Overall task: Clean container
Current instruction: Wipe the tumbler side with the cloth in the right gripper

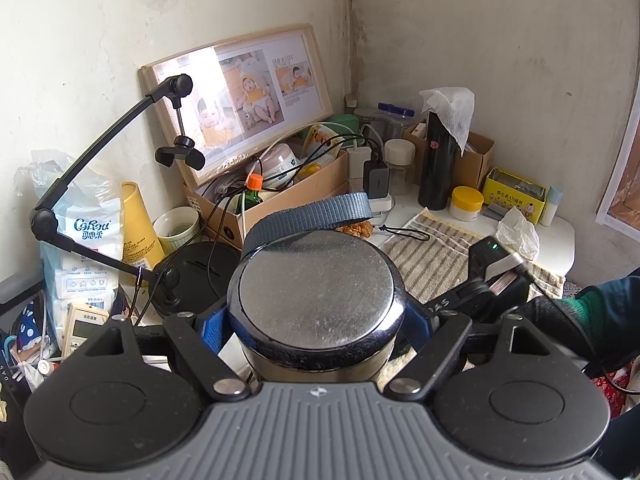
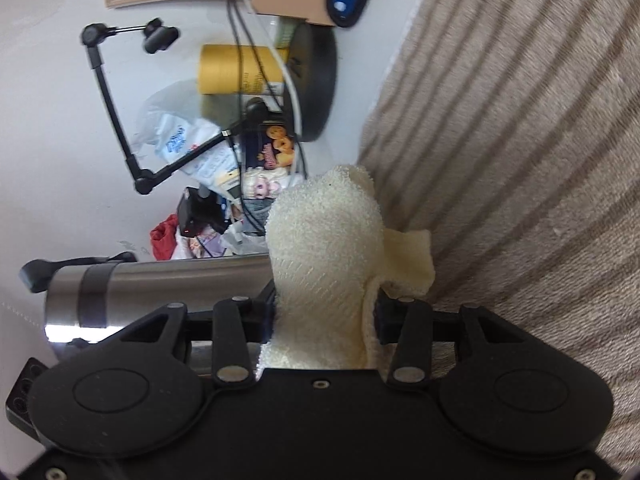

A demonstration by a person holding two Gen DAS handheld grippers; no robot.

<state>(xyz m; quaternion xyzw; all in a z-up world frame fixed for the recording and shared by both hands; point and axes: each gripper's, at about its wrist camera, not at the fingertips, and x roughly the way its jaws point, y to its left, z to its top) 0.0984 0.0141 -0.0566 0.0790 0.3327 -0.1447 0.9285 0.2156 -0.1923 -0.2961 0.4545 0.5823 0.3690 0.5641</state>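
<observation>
Left gripper: its jaws pinch a stainless steel flask by the body, blue pads pressed on either side, the flask's flat metal end facing the camera. A blue webbing strap loops over the flask's far side. Beyond lie a striped towel spread on the white bench, a cardboard box of clutter, a framed photo collage leaning on the wall, and a black articulated phone stand.

Right gripper: its jaws pinch a bunched cream terry cloth, which stands up between them. The flask lies just beside the cloth, to its left in this rolled view, with the striped towel on the right.
</observation>
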